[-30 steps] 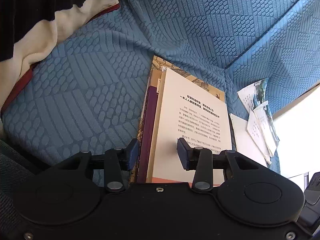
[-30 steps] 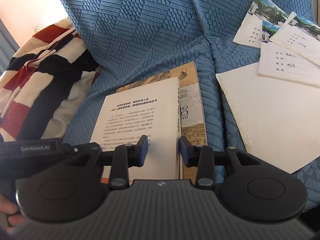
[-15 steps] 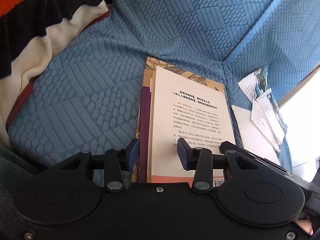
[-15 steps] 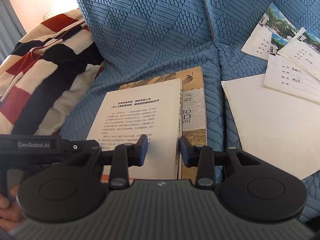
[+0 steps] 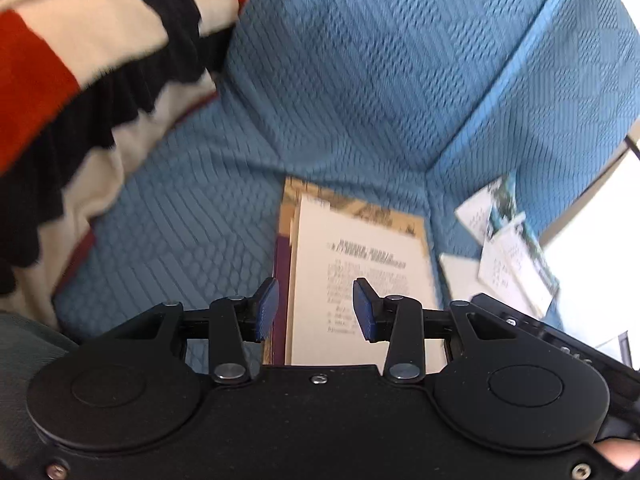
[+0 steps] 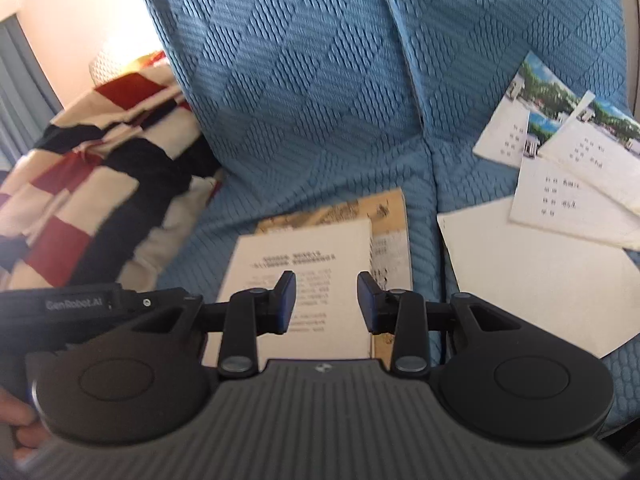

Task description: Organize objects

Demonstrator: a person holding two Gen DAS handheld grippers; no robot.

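Books: stack of flat paperbacks (image 5: 356, 280), cream cover with black printed text on top, tan illustrated cover underneath, lying on the seat just beyond and below both pairs of fingers.
Left gripper (image 5: 314, 310): black, blue-padded fingers (image 5: 267, 309) spread apart, nothing between them, hovering clear above the left edge of the stack.
Right gripper (image 6: 326, 304): black, blue-padded fingers (image 6: 366, 303) spread apart, empty, hovering above the near right part of the cream cover.
Loose papers: large blank white sheet (image 6: 536, 276) right of the right fingers, apart from the books; white printed cards with photo corners (image 6: 560, 160) overlapping its far edge.
Sofa: blue textured fabric cushions (image 6: 320, 100), seat under everything, backrest rising past the fingertips.
Blanket: red, black and cream striped knit (image 5: 80, 100), bunched far left of the left fingers, apart from the books.
Hand: fingertips (image 6: 18, 420) showing at the lower left edge of the right wrist view.
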